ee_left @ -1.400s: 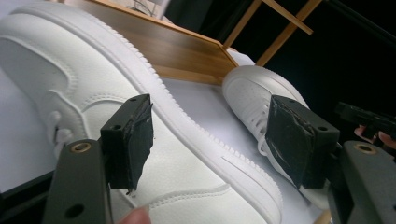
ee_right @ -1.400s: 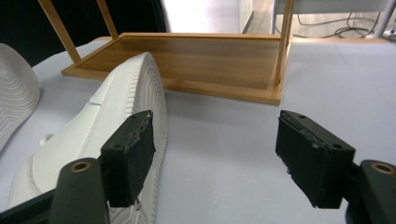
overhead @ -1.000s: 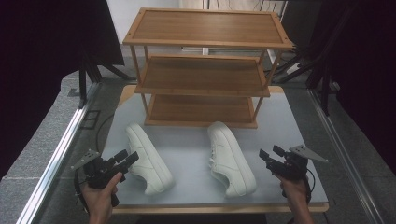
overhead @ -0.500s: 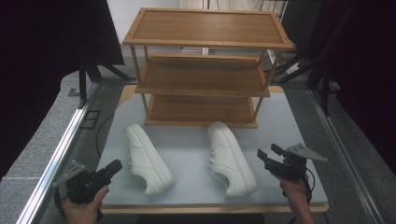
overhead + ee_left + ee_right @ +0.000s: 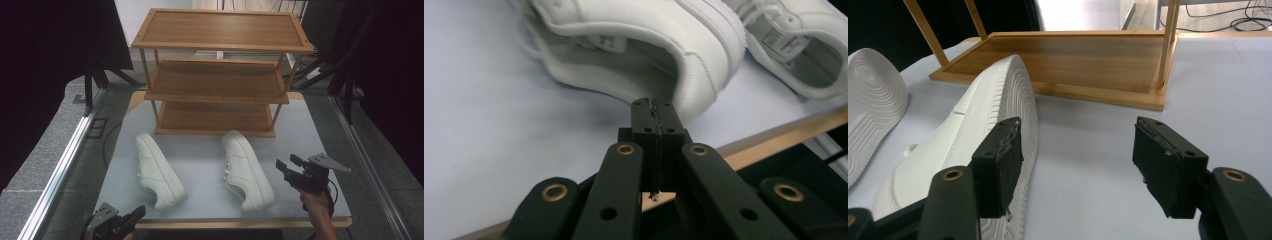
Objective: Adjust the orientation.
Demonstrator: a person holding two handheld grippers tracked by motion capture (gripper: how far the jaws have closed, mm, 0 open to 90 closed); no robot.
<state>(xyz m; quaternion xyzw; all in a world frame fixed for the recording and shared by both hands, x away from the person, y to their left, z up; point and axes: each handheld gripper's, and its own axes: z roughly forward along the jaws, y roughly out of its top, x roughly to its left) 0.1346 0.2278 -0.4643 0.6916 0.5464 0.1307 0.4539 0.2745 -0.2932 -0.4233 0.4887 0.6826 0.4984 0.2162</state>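
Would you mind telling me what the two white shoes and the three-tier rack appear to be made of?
The left shoe and right shoe look like smooth white leather or a synthetic imitation, matte, with stitched panels and ridged rubbery soles; which of the two I cannot tell. The rack seems to be wood, perhaps bamboo: warm brown, visible grain, satin sheen.

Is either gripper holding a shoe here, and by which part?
Nothing is held. The left gripper is shut on nothing, short of the left shoe; the right gripper is open.

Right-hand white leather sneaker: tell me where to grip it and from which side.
Probably grip the right-hand white leather sneaker by its heel collar, coming from the near table edge. It lies tipped on its side, sole toward the open right gripper, and the collar is a thin rim.
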